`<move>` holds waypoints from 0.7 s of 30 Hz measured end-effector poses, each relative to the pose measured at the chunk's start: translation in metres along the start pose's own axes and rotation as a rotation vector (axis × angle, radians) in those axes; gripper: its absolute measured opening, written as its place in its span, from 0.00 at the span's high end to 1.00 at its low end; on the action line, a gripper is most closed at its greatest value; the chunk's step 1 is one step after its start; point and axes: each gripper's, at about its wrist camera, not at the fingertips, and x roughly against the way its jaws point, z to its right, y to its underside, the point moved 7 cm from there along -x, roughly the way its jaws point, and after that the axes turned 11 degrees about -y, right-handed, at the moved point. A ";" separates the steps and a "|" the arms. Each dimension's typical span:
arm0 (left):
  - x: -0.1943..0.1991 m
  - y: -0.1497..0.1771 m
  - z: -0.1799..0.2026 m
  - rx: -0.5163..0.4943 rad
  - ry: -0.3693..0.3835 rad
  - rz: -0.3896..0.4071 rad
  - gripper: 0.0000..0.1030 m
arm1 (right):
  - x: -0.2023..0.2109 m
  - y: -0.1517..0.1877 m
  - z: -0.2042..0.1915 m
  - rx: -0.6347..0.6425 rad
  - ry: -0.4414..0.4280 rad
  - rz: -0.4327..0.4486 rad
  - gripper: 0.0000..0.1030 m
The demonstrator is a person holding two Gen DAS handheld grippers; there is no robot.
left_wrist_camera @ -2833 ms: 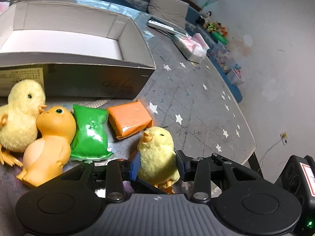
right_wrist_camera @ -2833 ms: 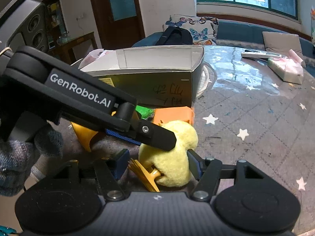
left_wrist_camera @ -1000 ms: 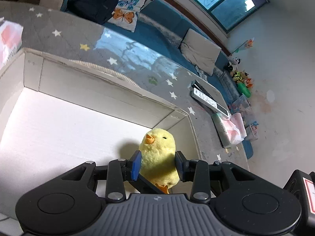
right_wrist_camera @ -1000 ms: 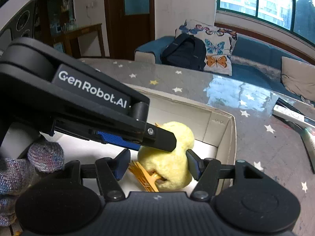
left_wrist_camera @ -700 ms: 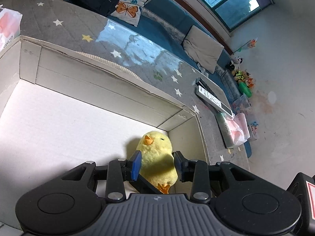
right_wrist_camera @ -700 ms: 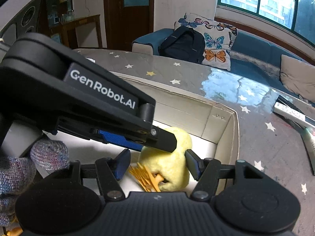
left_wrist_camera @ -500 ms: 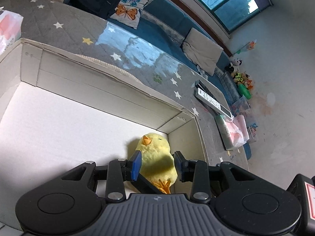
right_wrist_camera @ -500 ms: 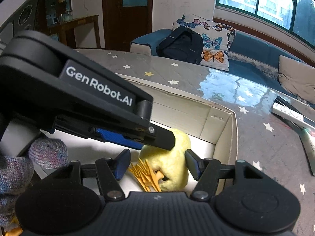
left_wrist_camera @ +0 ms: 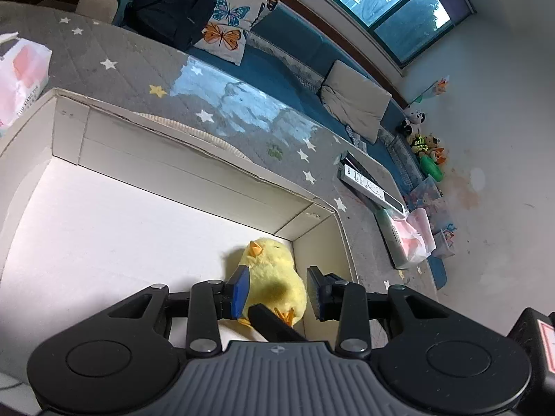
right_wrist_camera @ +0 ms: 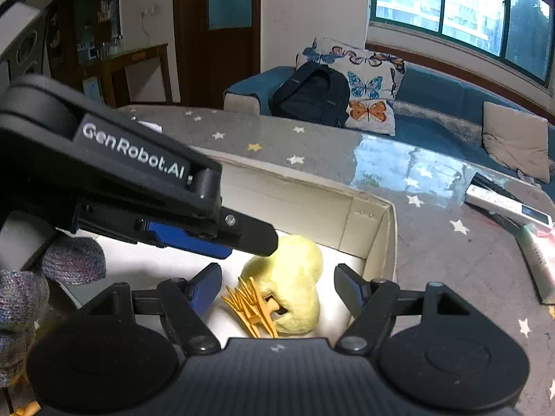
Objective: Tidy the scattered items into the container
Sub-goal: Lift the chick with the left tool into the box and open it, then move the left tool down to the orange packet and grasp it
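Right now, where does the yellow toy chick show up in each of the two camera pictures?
Left wrist view: the toy chick sits low in the middle, beak up, in the box corner.
Right wrist view: the toy chick lies low in the middle, orange feet toward the camera.
Shared landmark: the butterfly pillow behind the box.

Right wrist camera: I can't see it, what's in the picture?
A fluffy yellow chick toy lies in the corner of a white cardboard box, orange feet toward the camera. The right gripper is opening around it, pads clear of the fluff. The left gripper reaches in from the left.
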 end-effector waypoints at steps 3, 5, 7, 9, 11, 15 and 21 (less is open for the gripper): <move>0.007 0.003 0.004 -0.016 -0.004 0.013 0.63 | 0.008 -0.001 -0.002 0.008 0.004 0.021 0.29; 0.013 0.005 0.007 -0.026 -0.004 0.022 0.63 | 0.015 -0.001 -0.003 0.012 0.010 0.041 0.29; 0.020 0.008 0.009 -0.037 -0.006 0.035 0.63 | 0.022 0.000 -0.005 0.012 0.006 0.054 0.29; 0.026 0.011 0.010 -0.040 -0.008 0.043 0.63 | 0.028 0.001 -0.007 0.015 0.008 0.068 0.29; 0.031 0.015 0.011 -0.042 -0.008 0.047 0.63 | 0.034 0.002 -0.007 0.014 0.007 0.081 0.27; 0.042 0.026 0.012 -0.052 -0.014 0.058 0.63 | 0.050 0.008 -0.011 0.021 0.007 0.105 0.27; 0.061 0.041 0.017 -0.076 -0.019 0.085 0.63 | 0.070 0.020 -0.016 0.024 0.012 0.130 0.27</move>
